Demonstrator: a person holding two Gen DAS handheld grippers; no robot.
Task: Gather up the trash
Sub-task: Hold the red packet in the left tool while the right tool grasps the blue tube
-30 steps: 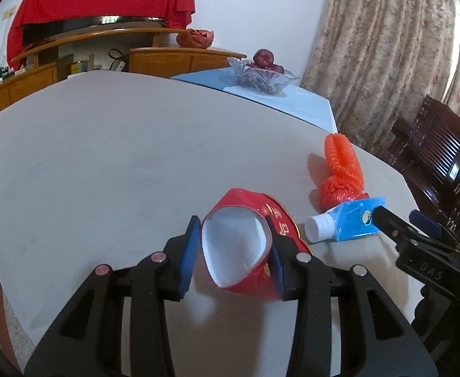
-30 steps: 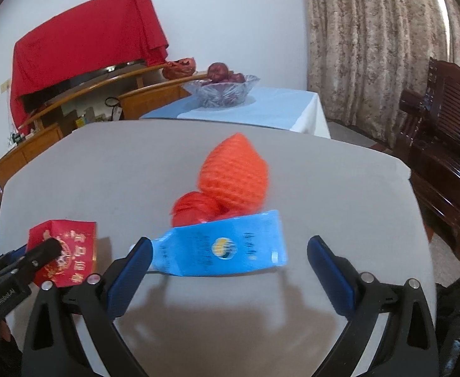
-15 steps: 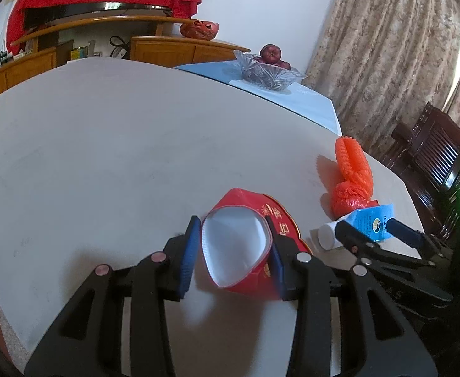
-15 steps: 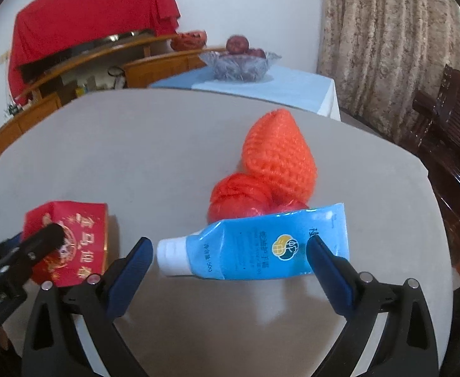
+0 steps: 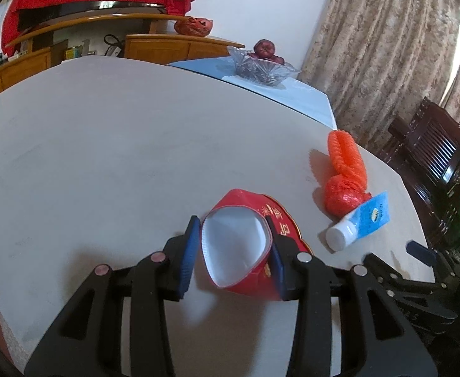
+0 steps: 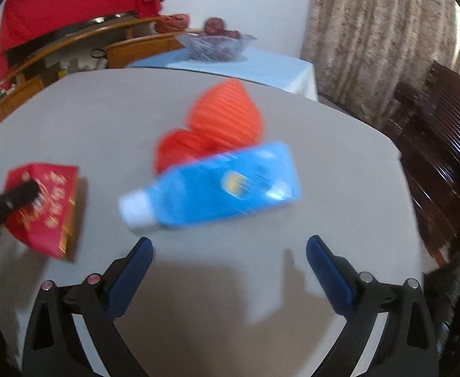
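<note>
A red paper box (image 5: 245, 245) with gold characters and a white inside sits squeezed between the blue pads of my left gripper (image 5: 233, 238), its open mouth toward the camera. In the right wrist view the same red box (image 6: 46, 207) lies at the left with a black finger across it. My right gripper (image 6: 230, 246) stands wide open just short of a blue tube (image 6: 217, 185) with a white cap, which lies flat on the grey table (image 6: 198, 282). Behind the tube rest an orange foam net (image 6: 226, 116) and a red crumpled bag (image 6: 179, 150).
A glass bowl (image 5: 263, 67) of dark red fruit stands on a light blue cloth at the table's far end. Dark wooden chairs (image 5: 434, 154) crowd the right edge before patterned curtains. A wooden sideboard (image 5: 72, 50) under red cloth runs along the back wall.
The right gripper drew back and sank; the blue tube, between its fingers before, now lies just ahead of the tips. The left gripper kept still with the red box in it.
</note>
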